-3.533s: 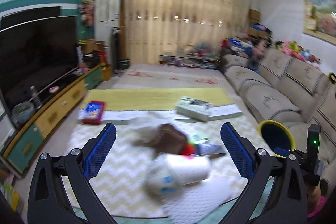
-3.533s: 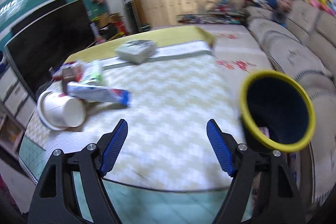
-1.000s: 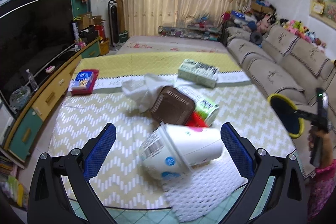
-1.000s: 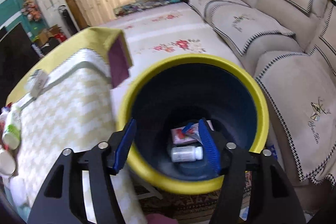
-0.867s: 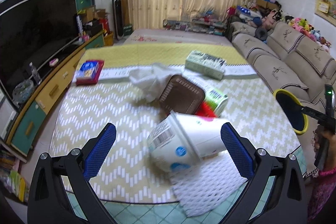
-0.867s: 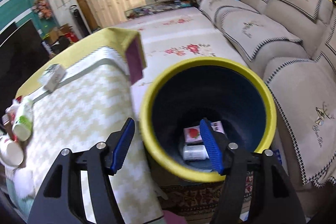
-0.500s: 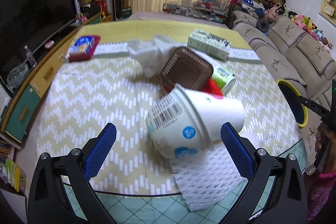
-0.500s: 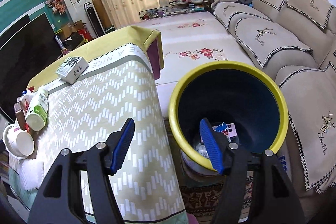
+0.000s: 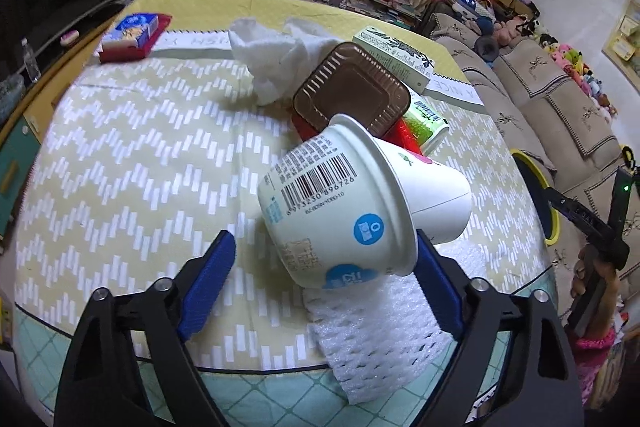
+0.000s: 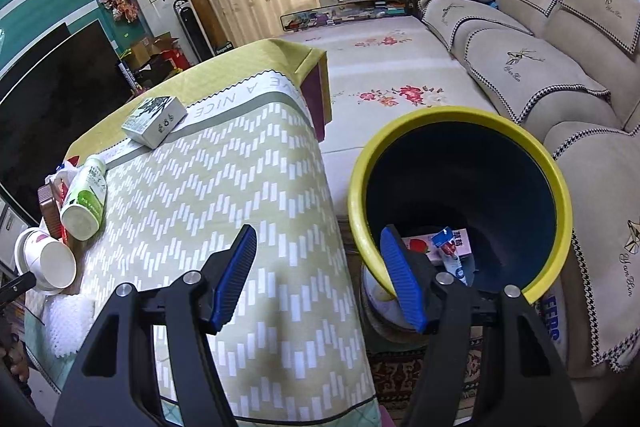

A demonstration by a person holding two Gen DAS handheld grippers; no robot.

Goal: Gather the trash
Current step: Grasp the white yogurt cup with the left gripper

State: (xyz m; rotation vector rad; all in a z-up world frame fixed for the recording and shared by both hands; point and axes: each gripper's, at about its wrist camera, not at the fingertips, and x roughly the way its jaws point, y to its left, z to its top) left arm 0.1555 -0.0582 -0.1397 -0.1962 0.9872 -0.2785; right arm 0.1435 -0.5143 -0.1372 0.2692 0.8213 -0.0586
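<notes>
A pile of trash lies on the zigzag tablecloth (image 9: 132, 163): two nested white paper cups (image 9: 352, 211) on their side, a brown plastic tray (image 9: 352, 95), a green-and-white bottle (image 9: 424, 121), crumpled white tissue (image 9: 272, 55) and white foam netting (image 9: 376, 327). My left gripper (image 9: 320, 271) is open, its pads either side of the cups' base. My right gripper (image 10: 320, 275) is open and empty, above the gap between table and the yellow-rimmed blue bin (image 10: 560, 195), which holds small packets (image 10: 440, 247). The cups (image 10: 48, 259) and bottle (image 10: 86, 197) show at far left there.
A white box (image 9: 396, 53) and a red-and-blue packet (image 9: 134, 35) lie at the table's far side. A beige sofa (image 10: 540, 59) runs behind the bin (image 9: 538, 201). A TV and low cabinet (image 9: 24, 75) stand left of the table.
My left gripper has moved down and closer to the cups, which now sit between its pads. My right gripper has pulled back from inside the bin toward the table edge.
</notes>
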